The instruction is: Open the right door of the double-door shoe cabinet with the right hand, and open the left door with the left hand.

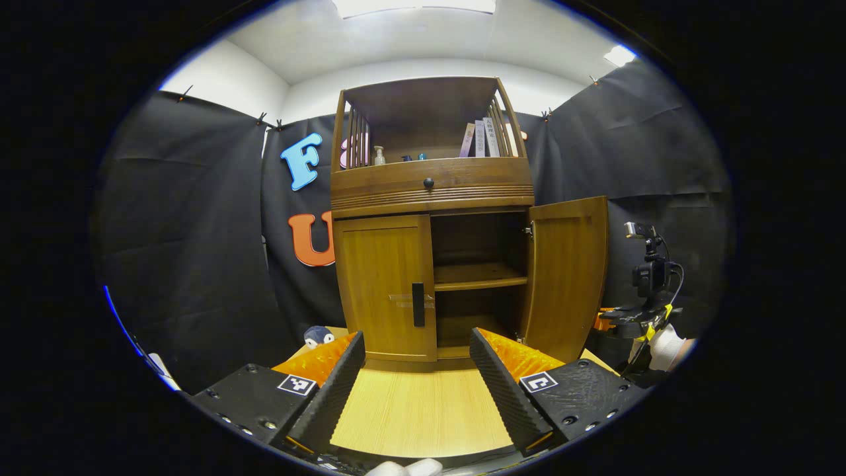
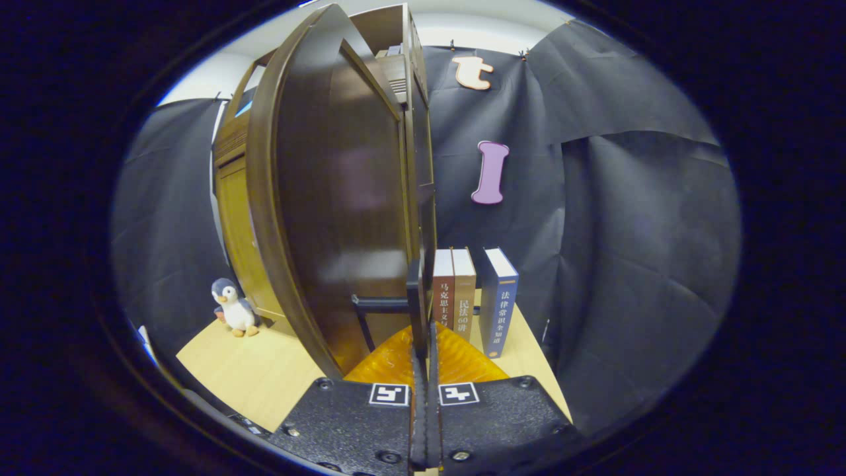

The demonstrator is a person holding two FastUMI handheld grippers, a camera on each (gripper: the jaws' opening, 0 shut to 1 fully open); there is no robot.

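The right gripper (image 2: 423, 360) has its jaws closed on the handle (image 2: 415, 297) at the edge of the right door (image 1: 567, 277), which stands swung wide from the shoe cabinet (image 1: 433, 218). Pulling further could strain the hinge or slide the cabinet. The left gripper (image 1: 418, 370), jaws wide apart and empty, sits in front of the closed left door (image 1: 383, 284); a skewed approach might miss its dark handle (image 1: 418, 304). The cabinet stands on a pale wooden bench (image 1: 423, 410), black cloth behind, books (image 2: 472, 297) and a penguin toy (image 2: 232, 307) beside it
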